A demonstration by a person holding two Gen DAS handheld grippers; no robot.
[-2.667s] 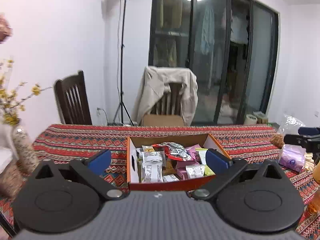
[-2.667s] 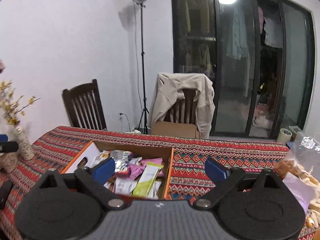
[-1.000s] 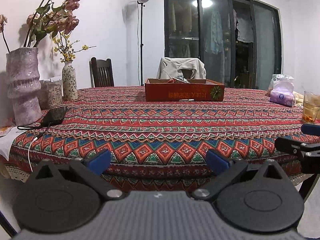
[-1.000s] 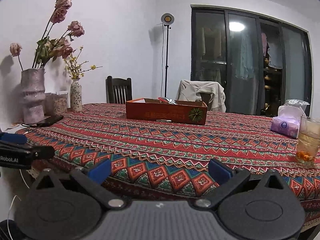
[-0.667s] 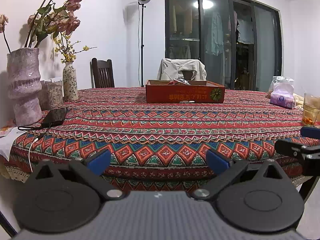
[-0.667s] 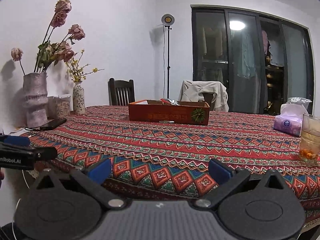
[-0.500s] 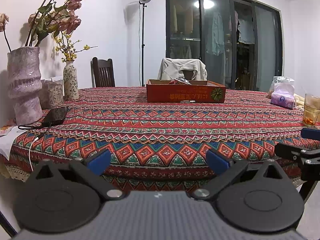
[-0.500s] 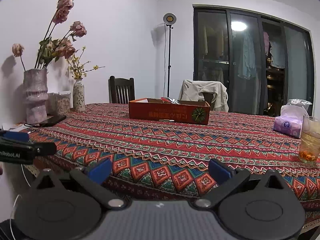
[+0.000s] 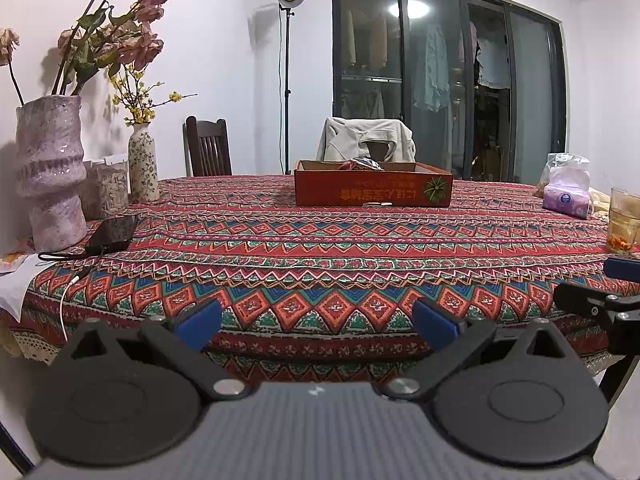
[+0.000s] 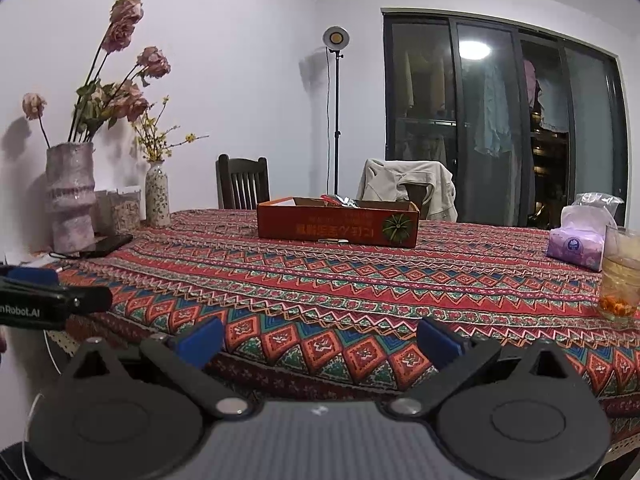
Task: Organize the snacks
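Hovering off the near edge of the table [image 9: 320,248], both grippers sit low and level with the patterned cloth. Left gripper [image 9: 316,322]: jaws wide, nothing between them. Right gripper [image 10: 320,338]: jaws wide, likewise empty; its tip also shows at the right edge of the left view.

Snack box [image 9: 374,188], orange cardboard, stands toward the far side of the table, well apart from both grippers. Only a crinkled wrapper [image 9: 360,165] pokes above its rim; the rest of the contents are hidden by the near wall.

Left side clutter: big mottled vase [image 9: 50,172] with dried roses, a slim flowered vase [image 9: 143,168], two jars between them, a dark phone [image 9: 112,233] with a cable trailing over the edge. Right side: tissue pack [image 9: 567,194] and a glass of tea [image 9: 623,220] near the corner.

Broad open cloth lies between the grippers and the box. Beyond it: two chairs, one draped with a pale jacket [image 9: 366,140], a lamp stand, dark glass doors.
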